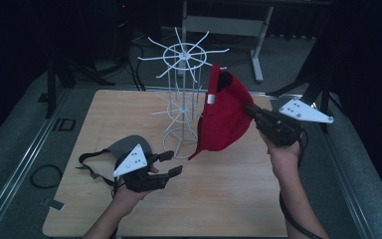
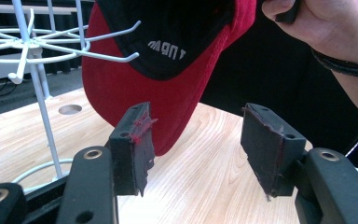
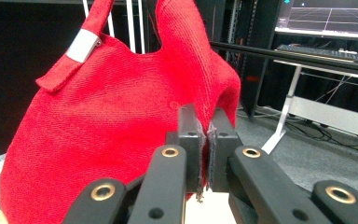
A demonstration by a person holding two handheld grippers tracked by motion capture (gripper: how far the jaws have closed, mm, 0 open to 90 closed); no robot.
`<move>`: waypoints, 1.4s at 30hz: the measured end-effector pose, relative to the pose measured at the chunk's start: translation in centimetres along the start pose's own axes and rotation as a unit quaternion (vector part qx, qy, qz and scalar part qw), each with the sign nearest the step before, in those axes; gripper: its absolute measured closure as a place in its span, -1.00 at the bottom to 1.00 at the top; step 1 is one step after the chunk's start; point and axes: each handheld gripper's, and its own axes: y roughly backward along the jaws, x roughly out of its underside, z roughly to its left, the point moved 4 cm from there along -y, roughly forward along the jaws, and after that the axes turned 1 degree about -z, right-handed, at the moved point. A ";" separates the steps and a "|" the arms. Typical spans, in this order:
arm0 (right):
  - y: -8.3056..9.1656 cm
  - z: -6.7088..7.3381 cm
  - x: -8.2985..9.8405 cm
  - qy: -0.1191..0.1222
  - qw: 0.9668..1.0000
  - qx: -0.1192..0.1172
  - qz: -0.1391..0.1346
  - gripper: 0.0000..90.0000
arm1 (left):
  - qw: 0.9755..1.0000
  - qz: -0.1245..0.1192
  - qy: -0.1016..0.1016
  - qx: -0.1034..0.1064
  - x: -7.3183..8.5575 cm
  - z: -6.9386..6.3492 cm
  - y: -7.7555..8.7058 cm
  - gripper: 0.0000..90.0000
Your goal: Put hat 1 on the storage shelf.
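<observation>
Dark room w/ a pale wood table, white wire rack standing at its far-middle, and a grey cap lying on the wood at the near left. Right gripper has its jaws pinched tight on the fabric of the red cap, holding it up off the table just right of the rack, peak hanging down toward the wood. Left gripper sits low beside the grey cap, jaws roughly half apart w/ nothing between them, aimed at the red cap's peak.
</observation>
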 end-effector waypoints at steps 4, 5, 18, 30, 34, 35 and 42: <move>0.0 0.1 -0.2 0.002 1.000 -0.005 -0.004 0.87 | 1.000 -0.002 0.001 0.000 0.0 0.0 0.1 -0.02; 0.0 0.2 -0.2 0.002 1.000 -0.006 -0.005 0.82 | 1.000 -0.001 0.001 -0.001 0.0 0.0 0.1 -0.02; 0.9 0.9 1.0 0.008 0.999 -0.038 -0.006 -0.15 | 1.000 0.002 -0.002 -0.014 -0.1 0.3 1.1 -0.02; 4.1 0.6 3.7 0.003 0.999 -0.035 -0.011 -0.59 | 0.998 0.000 -0.001 -0.056 -0.4 1.9 4.5 -0.02; 4.7 0.2 5.4 -0.013 0.999 -0.041 -0.011 -0.65 | 0.998 0.001 -0.003 -0.070 -0.2 2.4 5.5 -0.02; 4.8 0.0 6.0 -0.017 0.999 -0.041 -0.007 -0.67 | 0.997 -0.001 -0.002 -0.072 -0.1 2.6 5.7 -0.02; 5.0 -0.5 9.8 -0.003 0.999 -0.040 0.029 -0.66 | 0.995 0.011 0.000 -0.100 1.2 3.8 7.2 -0.02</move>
